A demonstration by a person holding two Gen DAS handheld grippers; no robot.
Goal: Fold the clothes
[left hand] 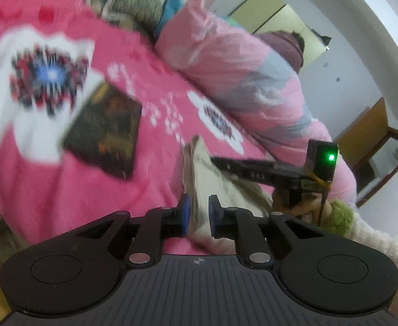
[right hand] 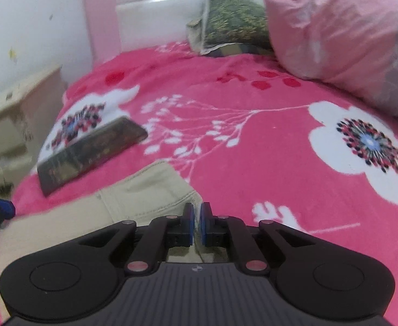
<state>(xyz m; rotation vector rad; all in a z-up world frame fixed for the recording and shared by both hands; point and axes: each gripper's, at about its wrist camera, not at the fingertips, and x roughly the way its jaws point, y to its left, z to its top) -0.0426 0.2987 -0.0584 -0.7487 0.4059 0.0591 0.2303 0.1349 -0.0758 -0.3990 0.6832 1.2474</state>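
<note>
Beige cotton trousers [right hand: 133,190] lie on a bright pink fleece blanket [right hand: 253,163] printed with white flowers and twigs, which covers the whole bed. In the right wrist view the garment spreads flat toward the lower left, its seamed corner reaching up between the blue pads. A big pink-and-grey quilted duvet [left hand: 239,76] is bunched along the far side of the bed. A green patterned cushion [right hand: 234,21] leans at the headboard. A dark rectangular book [left hand: 106,133] rests on the blanket, near the trousers but apart from them.

The left gripper [left hand: 198,212] pinches a raised fold of the beige cloth, which stands up between its narrowly parted pads. The right gripper [right hand: 196,217] has its fingers nearly pressed together on the trousers' edge, a thin layer caught between them.
</note>
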